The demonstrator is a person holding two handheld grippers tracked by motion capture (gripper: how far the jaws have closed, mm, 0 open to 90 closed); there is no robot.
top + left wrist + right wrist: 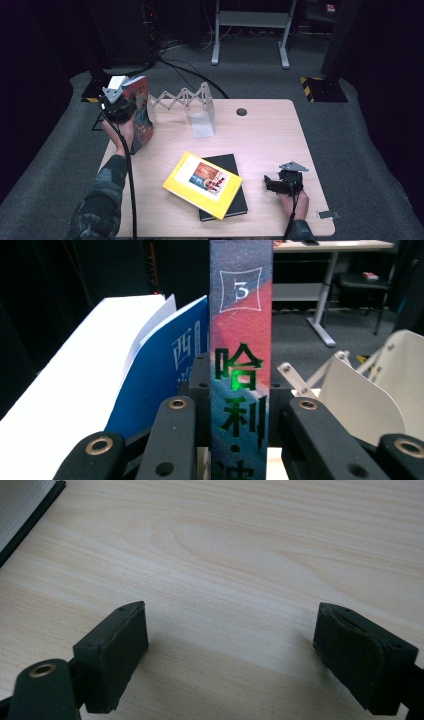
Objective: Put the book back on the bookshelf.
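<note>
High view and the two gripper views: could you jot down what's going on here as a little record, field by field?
Setting: wooden table in a dark room
Left gripper: shut on the spine of the upright book, held at the table's far left corner
Beside it: blue book standing just left of the held book
Rack: white folding book stand at the back of the table
Lying flat: yellow book on top of a black book
Right gripper: open, nothing between the jaws, low over bare wood near the front right
</note>
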